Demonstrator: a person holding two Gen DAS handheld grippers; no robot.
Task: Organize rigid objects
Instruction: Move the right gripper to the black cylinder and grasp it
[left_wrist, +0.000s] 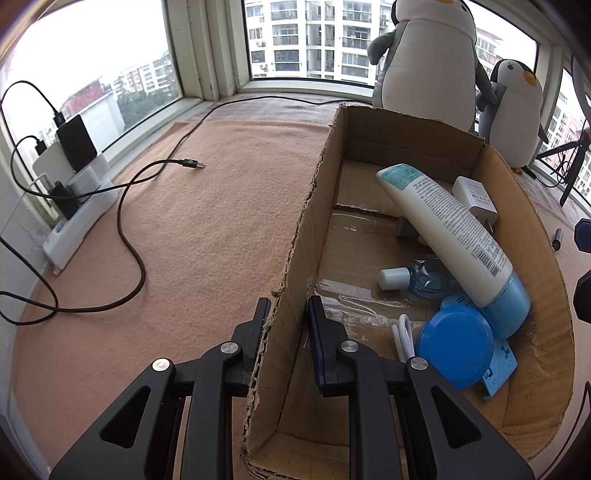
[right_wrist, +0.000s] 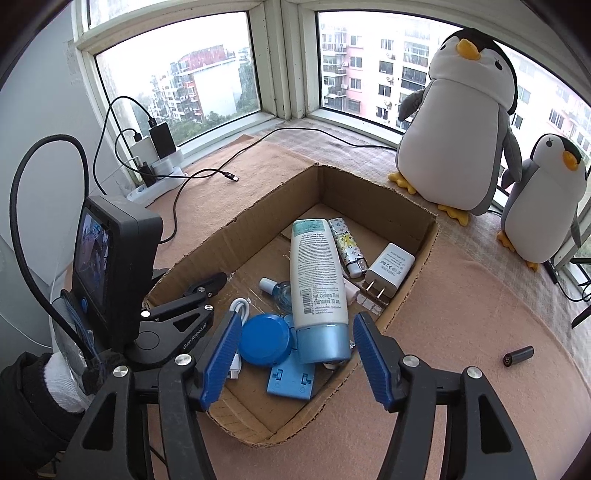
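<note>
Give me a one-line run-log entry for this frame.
left gripper: shut on cardboard box wall | right gripper: open above tube | small dark cylinder: outside box

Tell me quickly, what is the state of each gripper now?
Left gripper: jaws shut on the cardboard box wall.
Right gripper: jaws open above the box, holding nothing.

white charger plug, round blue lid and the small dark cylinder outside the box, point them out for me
white charger plug (right_wrist: 390, 266), right wrist view, on its flat labelled face
round blue lid (right_wrist: 264, 339), right wrist view, on the middle of its top
small dark cylinder (right_wrist: 518, 356), right wrist view, on its side, lying on the cloth
</note>
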